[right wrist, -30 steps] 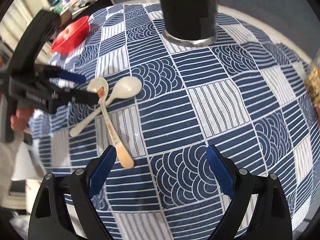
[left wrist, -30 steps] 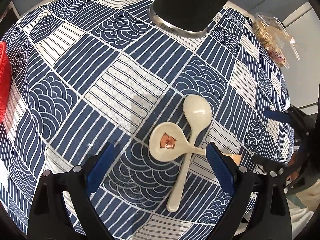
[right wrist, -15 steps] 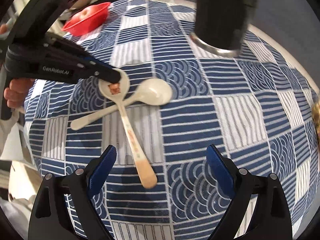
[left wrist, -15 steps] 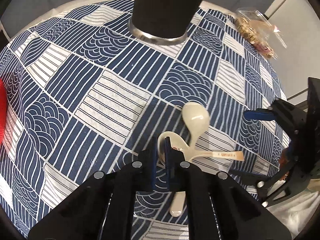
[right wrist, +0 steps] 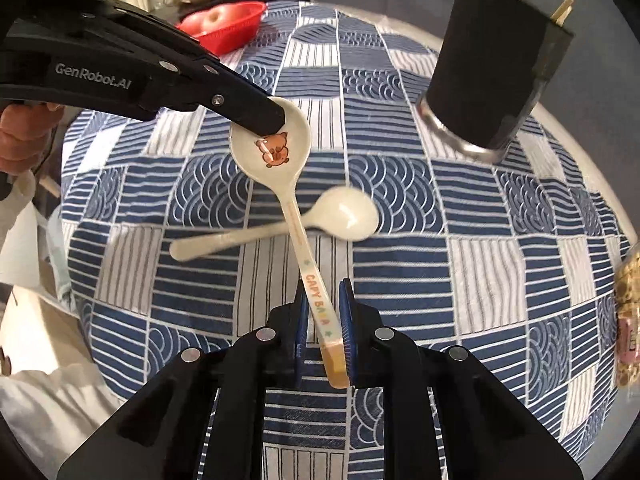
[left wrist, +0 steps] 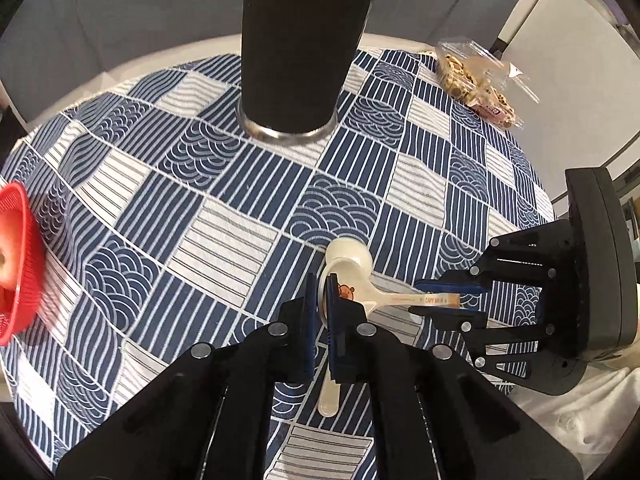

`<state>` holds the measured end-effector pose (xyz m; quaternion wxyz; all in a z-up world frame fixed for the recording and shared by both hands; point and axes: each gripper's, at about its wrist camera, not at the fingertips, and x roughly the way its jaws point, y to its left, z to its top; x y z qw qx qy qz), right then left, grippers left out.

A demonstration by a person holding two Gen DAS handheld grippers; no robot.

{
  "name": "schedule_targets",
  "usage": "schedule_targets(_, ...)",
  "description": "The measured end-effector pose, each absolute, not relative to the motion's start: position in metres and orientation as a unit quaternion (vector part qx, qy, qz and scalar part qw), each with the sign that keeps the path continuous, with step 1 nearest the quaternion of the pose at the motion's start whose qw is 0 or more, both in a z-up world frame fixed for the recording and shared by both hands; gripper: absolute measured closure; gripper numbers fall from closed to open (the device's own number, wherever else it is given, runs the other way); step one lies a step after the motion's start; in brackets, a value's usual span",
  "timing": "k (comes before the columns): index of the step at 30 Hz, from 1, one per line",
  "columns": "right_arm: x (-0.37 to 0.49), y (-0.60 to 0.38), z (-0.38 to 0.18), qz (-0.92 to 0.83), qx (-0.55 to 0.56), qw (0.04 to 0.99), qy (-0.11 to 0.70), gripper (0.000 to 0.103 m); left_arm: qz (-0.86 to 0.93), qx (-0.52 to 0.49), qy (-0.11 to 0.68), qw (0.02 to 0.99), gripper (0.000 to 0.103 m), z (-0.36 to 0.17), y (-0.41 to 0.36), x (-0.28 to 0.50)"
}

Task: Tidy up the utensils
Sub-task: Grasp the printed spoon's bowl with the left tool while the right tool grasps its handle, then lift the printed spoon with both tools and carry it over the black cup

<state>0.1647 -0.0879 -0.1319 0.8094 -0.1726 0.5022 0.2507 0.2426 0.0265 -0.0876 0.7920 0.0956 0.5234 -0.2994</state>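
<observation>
A cream spoon with a bear print (right wrist: 276, 148) crosses over a plain cream spoon (right wrist: 348, 212) on the blue patterned tablecloth (right wrist: 440, 280). My left gripper (left wrist: 320, 292) is shut on the rim of the bear spoon's bowl, which is tilted up off the cloth. My right gripper (right wrist: 323, 308) has its jaws closing around that spoon's lettered handle. The handle lies between the pads with a gap still showing on its left side. The plain spoon (left wrist: 348, 254) lies flat underneath. A black utensil holder (left wrist: 300, 52) with wooden sticks stands at the back.
A red basket (right wrist: 224, 24) with fruit sits at the table's far left edge. A clear snack bag (left wrist: 476, 80) lies at the back right. A hand (right wrist: 20, 136) holds the left gripper's body. The round table's rim runs close behind the holder.
My left gripper shut on the bear spoon's bowl and lifted it. My right gripper slid over to the spoon's handle and narrowed its jaws around it.
</observation>
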Motion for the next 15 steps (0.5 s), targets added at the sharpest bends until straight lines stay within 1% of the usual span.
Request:
schedule_targets(6,0.166,-0.1,-0.1,0.246,-0.169,0.831,0.469,0.089,-0.298,0.114,0.494,0.809,0.098,-0.05,0.02,0.243)
schedule_targets(15,0.188,-0.106,-0.047,0.24,-0.164,0.856,0.427,0.088,-0.291,0.133,0.47,0.822,0.098,0.011,0.011,0.26)
